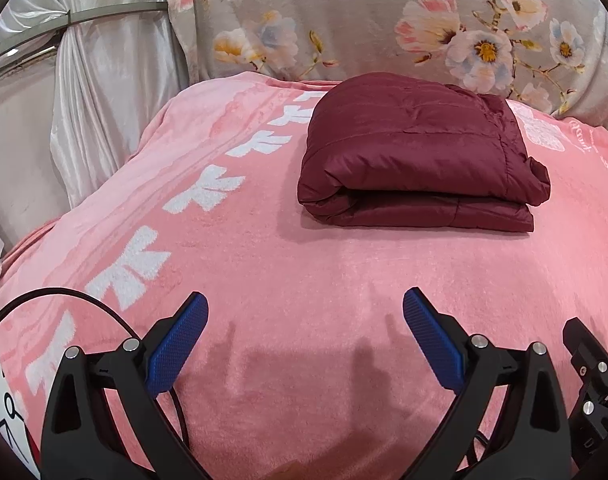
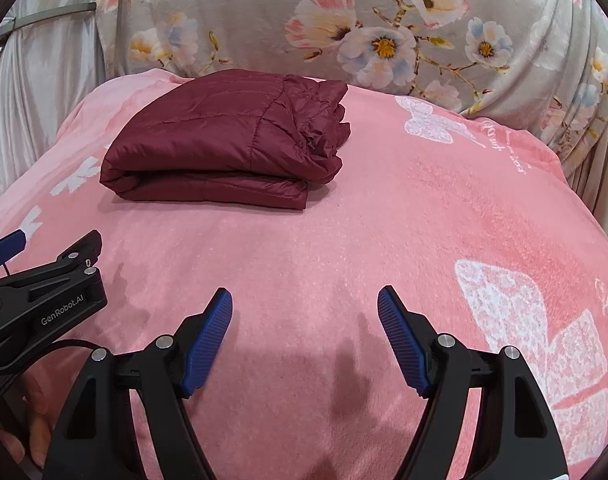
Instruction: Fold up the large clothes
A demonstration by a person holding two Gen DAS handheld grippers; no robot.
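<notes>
**Jacket folded, both tongs hang clear**

Here is the maroon puffer jacket (image 1: pixel 419 156), sitting as a neat bundle on the far half of the bed, on top of the pink blanket (image 1: pixel 304 280) and just in front of the grey floral cover (image 1: pixel 343 20) at the back. It looks doubled over: 2 thick layers show along the near edge, with a rounded fold at the left end and bunched, gathered fabric at the right end. The quilted seams run across the top panel, and the shell has a dull sheen, puffy and likely springy, so it may want to loft open.

The left tongs (image 1: pixel 305 320) are spread wide with nothing between the blue pads, poised low over bare blanket, well short of the jacket. The right tongs (image 2: pixel 305 314) are likewise released and empty, beside the left ones, also well apart from the bundle. My read: both tools are back on the near side because the folding looks finished, or nearly so, and nothing needs pinning. To the left, a white curtain (image 1: pixel 104 80) hangs beside the bed.
</notes>
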